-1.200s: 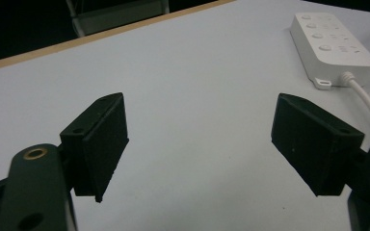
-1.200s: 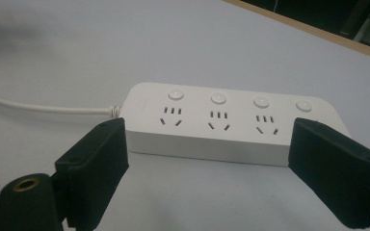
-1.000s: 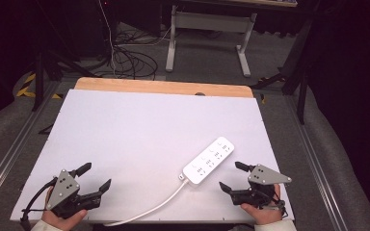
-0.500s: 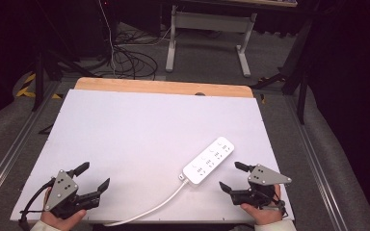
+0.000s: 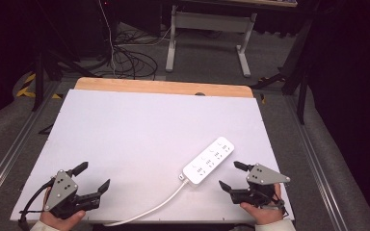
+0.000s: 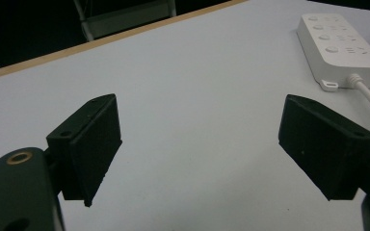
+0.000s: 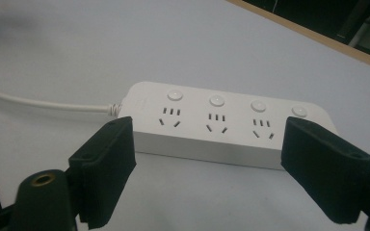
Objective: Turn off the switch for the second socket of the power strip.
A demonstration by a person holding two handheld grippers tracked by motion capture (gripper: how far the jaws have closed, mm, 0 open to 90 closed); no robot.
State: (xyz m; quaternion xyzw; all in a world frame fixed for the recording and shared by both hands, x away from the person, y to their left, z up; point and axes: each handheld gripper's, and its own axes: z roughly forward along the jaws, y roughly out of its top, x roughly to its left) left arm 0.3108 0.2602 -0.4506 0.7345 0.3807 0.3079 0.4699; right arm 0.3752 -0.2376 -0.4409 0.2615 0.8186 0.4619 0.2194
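- Power strip (image 5: 208, 161): white, lies flat on the white table (image 5: 139, 130), right of centre toward the near edge, set at a slant. We count three socket groups, with a row of round buttons above them, in the right gripper view.
- Cord (image 5: 149, 207) runs off its near-left end and curves down to the table's front edge.
- Our right gripper (image 5: 231, 175) sits just beside the strip's near end, apart from it. Jaws spread wide, nothing between them. In the right gripper view the strip (image 7: 221, 127) lies straight ahead beyond the jaw tips, not yet between them.
- Our left gripper (image 5: 94, 177) rests at the near-left corner, well apart from the strip. Jaws wide open, empty. In the left gripper view the strip (image 6: 339, 45) sits far off to the upper right.
- Progress, as we judge it: nothing handled yet. Strip untouched, no plug in any socket.
- Left to do: close the gap with the right gripper and take hold of the strip.
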